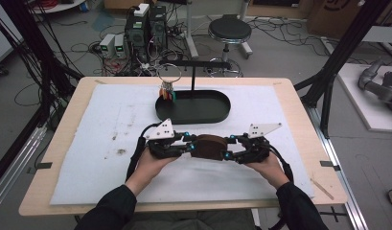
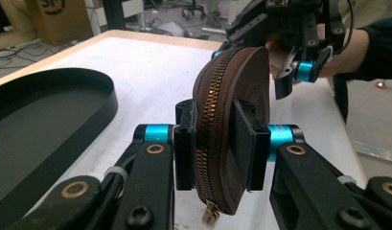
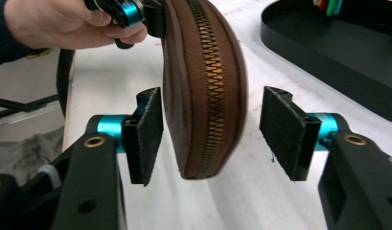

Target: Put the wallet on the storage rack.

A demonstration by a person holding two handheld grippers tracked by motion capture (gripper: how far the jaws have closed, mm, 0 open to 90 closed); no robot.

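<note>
Surface: white mat [image 1: 102,158] on table | brown zip pouch [image 1: 209,146] held level between grippers; left gripper [image 2: 217,146] clamped on it | right gripper [image 3: 210,132] parted, pads clear, pouch end between

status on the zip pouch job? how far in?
Done: the brown zip pouch is off the white mat, clamped in the left gripper. In hand: the right gripper straddles its far end, pads clear of the leather. Left: the zipper looks fully closed, and the black tray is bare apart from its key stand.
</note>
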